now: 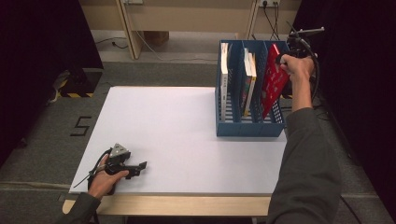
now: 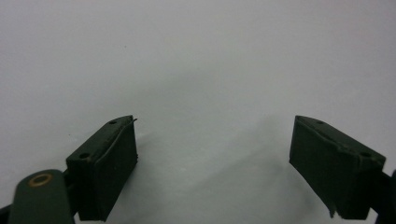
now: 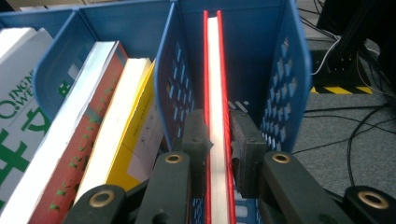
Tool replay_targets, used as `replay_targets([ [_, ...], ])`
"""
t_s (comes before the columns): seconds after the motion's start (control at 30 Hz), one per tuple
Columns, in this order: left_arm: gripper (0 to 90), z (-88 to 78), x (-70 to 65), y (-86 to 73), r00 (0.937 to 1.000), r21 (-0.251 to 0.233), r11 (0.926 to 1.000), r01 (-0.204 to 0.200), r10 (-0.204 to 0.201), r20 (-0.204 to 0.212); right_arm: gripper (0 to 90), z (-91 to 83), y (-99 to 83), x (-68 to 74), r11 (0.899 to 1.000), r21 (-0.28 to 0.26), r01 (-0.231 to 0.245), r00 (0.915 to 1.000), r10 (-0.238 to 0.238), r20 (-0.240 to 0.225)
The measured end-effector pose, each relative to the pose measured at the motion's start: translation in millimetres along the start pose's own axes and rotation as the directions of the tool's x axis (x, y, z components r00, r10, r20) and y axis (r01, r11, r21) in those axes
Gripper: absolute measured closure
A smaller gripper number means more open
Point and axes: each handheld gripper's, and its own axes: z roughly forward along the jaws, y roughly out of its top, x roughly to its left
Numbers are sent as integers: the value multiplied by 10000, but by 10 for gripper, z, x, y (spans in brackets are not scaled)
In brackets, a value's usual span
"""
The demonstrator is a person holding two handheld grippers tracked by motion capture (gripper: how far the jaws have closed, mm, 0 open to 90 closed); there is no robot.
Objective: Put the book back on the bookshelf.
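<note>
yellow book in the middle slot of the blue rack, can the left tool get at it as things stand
Probably yes. The left tool lies open and empty on the white table, with bare surface between it and the blue rack. The yellow book stands with its top exposed.

Right tongs (image 3: pixel 218 140) clamped on red book (image 3: pixel 218 84), upright in rightmost compartment of blue file rack (image 3: pixel 289 70); red-spined book (image 3: pixel 74 158) and yellow book (image 3: pixel 135 130) lean in the neighbouring compartment.
</note>
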Motion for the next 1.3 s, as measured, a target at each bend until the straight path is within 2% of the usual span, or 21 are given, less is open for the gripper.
replay_targets([
  [0.23,148,0,-2,-3,10000,-21,10000,55,-55,9,781,195,-89,38,9998,180,129,9999,-129,-5],
  [0.3,148,0,-1,-3,10000,-22,10000,59,-59,10,780,202,-82,59,9998,206,60,10000,-59,-13],
  [0.37,148,-1,-1,-3,10000,-23,10000,63,-63,12,774,195,-72,76,9991,292,300,9995,-299,-32],
  [0.5,148,-5,-2,-5,10000,-12,10000,28,-28,-20,750,190,-85,89,9997,175,164,9997,-160,-198],
  [0.53,148,-6,-3,-7,10000,-21,10000,54,-54,-10,735,180,-84,94,9999,131,-30,9994,34,-336],
  [0.73,148,-6,-3,-7,10000,-18,10000,40,-40,-15,685,80,-111,61,9994,22,343,9980,-341,-524],
  [0.83,148,-5,-4,-8,10000,-19,10000,25,-26,-19,665,30,-161,22,9992,-74,392,9970,-396,-662],
  [0.93,148,-3,-7,-8,10000,-25,10000,9,-9,-45,651,-27,-231,-10,9996,-165,236,9955,-250,-912],
  [1.07,148,-2,-7,-8,10000,-20,10000,7,-7,-47,635,-101,-340,-37,9978,-143,645,9912,-657,-1151],
  [1.17,148,0,-11,-8,10000,-8,10000,-19,19,-83,629,-170,-401,-69,9970,-209,746,9893,-766,-1243],
  [1.3,148,0,-11,-8,10000,-9,10000,-28,28,-86,631,-231,-494,-99,9954,-21,957,9868,-952,-1309],
])
